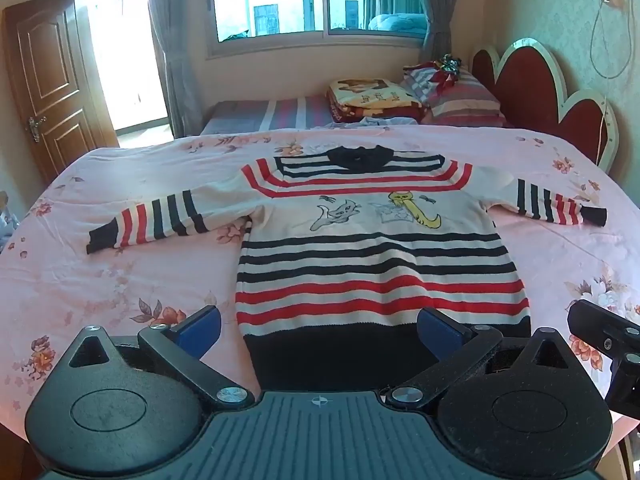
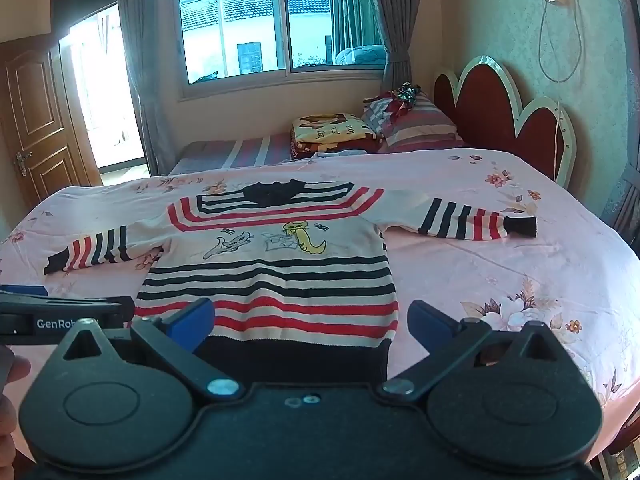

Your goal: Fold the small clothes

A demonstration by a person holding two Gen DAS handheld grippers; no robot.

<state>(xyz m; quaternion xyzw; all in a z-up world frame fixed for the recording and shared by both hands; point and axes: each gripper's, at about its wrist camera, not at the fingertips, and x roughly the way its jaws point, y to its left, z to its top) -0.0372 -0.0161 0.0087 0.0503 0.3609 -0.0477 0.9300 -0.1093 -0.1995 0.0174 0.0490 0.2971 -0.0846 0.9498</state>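
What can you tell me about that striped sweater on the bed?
The sweater is a small knit, white with black and red stripes, a dark collar, dark hem and cuffs, and two cartoon cats on the chest. It lies flat, face up, unfolded, both sleeves spread sideways, on the pink floral bedsheet. Nothing grips it.

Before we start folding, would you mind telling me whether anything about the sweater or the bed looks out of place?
Nothing stands out. The striped sweater lies flat and face up on the pink floral sheet, both sleeves spread out to the sides, hem nearest the cameras. No tear or stain shows, and neither open hand-held gripper touches it.
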